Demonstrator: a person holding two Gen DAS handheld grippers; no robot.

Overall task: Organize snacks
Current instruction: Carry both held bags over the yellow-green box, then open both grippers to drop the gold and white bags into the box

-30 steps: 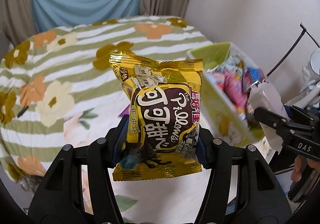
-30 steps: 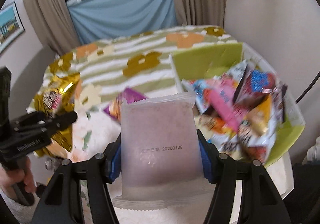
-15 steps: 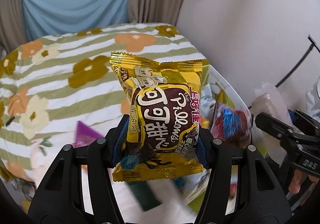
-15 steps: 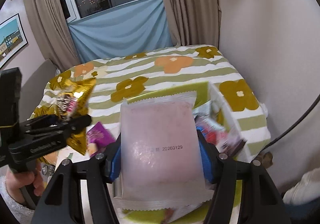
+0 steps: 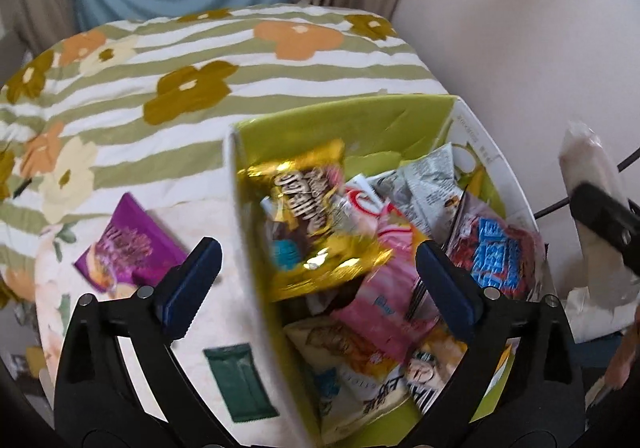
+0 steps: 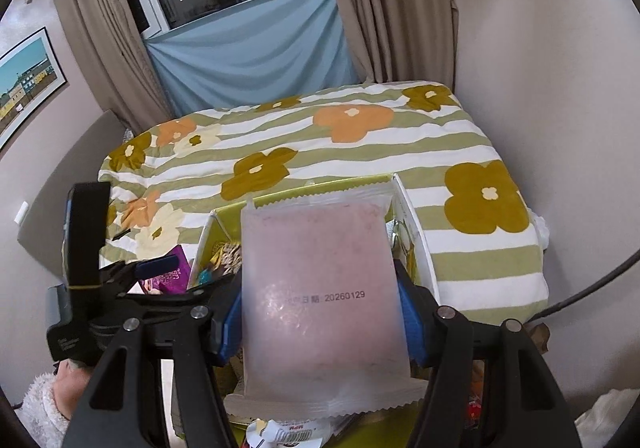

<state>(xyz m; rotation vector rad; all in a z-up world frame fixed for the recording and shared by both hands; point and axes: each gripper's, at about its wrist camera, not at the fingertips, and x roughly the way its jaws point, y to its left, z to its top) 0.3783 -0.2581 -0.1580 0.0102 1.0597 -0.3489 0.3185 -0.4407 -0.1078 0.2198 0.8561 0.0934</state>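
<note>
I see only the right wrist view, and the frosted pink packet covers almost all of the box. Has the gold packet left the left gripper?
Observer: Yes. In the left wrist view the left gripper has its jaws opening with nothing between the pads; the gold packet is blurred, on the snacks inside the green box.
Operator: Are snacks outside the box?
Observer: Two on the floral blanket: a purple packet and a dark green packet, both left of the box wall.
Operator: Is the box full?
Observer: Many packets are piled inside; its far green wall is bare.
</note>
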